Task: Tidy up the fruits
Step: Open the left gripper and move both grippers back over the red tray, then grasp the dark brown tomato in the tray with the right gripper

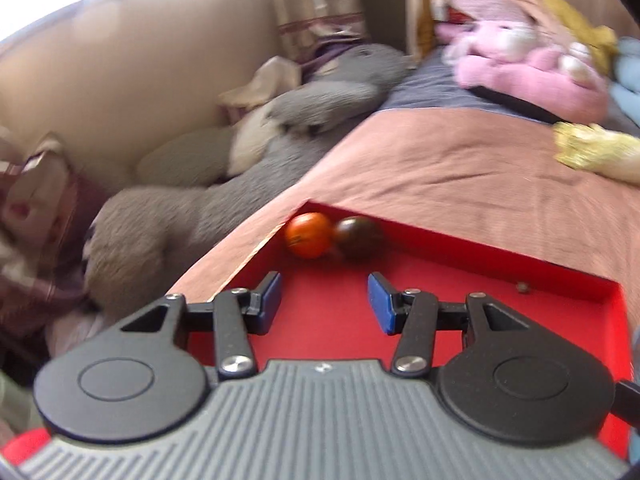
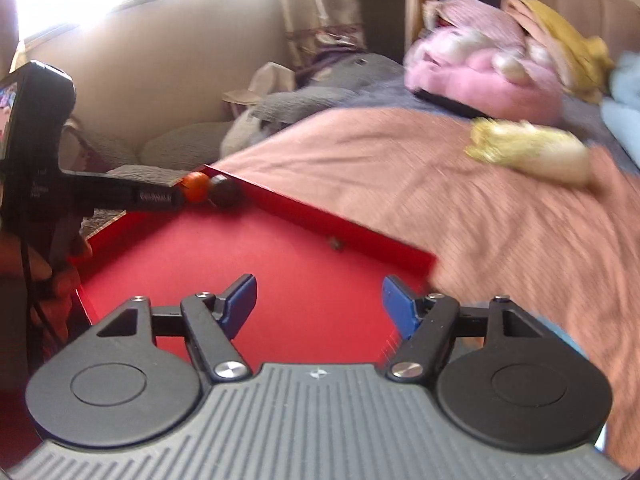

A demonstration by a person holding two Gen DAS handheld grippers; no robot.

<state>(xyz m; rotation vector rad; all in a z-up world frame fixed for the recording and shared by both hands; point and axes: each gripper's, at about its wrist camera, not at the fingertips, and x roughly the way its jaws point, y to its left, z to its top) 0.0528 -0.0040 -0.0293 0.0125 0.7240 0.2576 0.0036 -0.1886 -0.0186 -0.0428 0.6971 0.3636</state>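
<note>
A shallow red tray (image 1: pixel 480 248) lies on a pink bedspread. An orange fruit (image 1: pixel 309 235) and a dark brown fruit (image 1: pixel 358 237) sit side by side in its far corner. My left gripper (image 1: pixel 323 296) is open and empty, hovering over the tray just short of the two fruits. My right gripper (image 2: pixel 318 300) is open and empty above the near part of the tray (image 2: pixel 360 236). The right wrist view shows the orange fruit (image 2: pixel 196 186) and the dark fruit (image 2: pixel 226 192) beside the left gripper's arm (image 2: pixel 120 196). A yellow-green leafy vegetable (image 2: pixel 528 152) lies on the bedspread to the right.
A small dark speck (image 2: pixel 334 243) lies in the tray by its far wall. A large grey plush toy (image 1: pixel 240 184) lies along the bed's left edge. A pink plush toy (image 2: pixel 480 68) and piled bedding sit at the back right. The bedspread (image 2: pixel 440 200) slopes away right.
</note>
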